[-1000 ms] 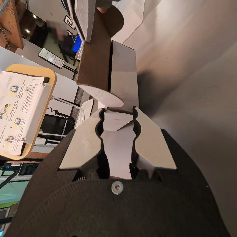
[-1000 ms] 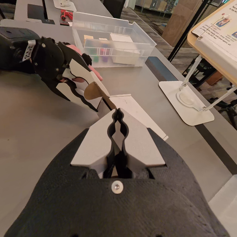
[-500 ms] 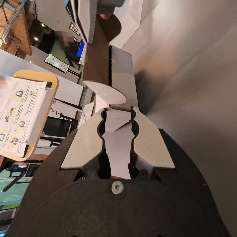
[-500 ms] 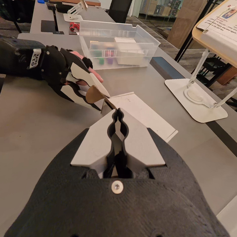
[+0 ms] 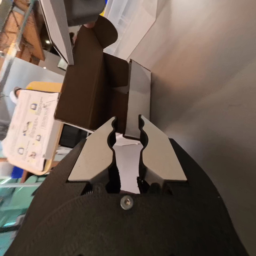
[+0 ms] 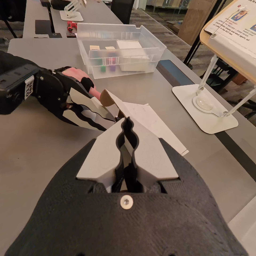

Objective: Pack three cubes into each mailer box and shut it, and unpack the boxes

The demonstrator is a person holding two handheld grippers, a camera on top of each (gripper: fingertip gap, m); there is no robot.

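Observation:
A white mailer box [image 6: 145, 117] lies on the grey table with its lid tilted up. My right gripper [image 6: 127, 119] is shut on the lid's front edge and holds it raised. In the left wrist view the lid's brown inside [image 5: 85, 94] stands open over the white box wall [image 5: 138, 97], and one right finger [image 5: 58, 34] shows at the top. My left gripper [image 5: 127, 119], rolled on its side, is shut on the near end of the box. It also shows in the right wrist view [image 6: 108, 124]. Green [image 6: 103, 68] and purple [image 6: 112, 67] cubes sit in the bin.
A clear plastic bin [image 6: 152, 45] stands behind the box and holds the cubes and another white mailer box [image 6: 130, 45]. A document stand with a white base [image 6: 205, 109] and an instruction sheet [image 6: 228, 34] is at the right. A red tool [image 6: 71, 25] lies far back.
My right gripper has lifted the lid higher, so the box's brown inside now shows in the left wrist view. My left gripper has stayed at the box's near end.

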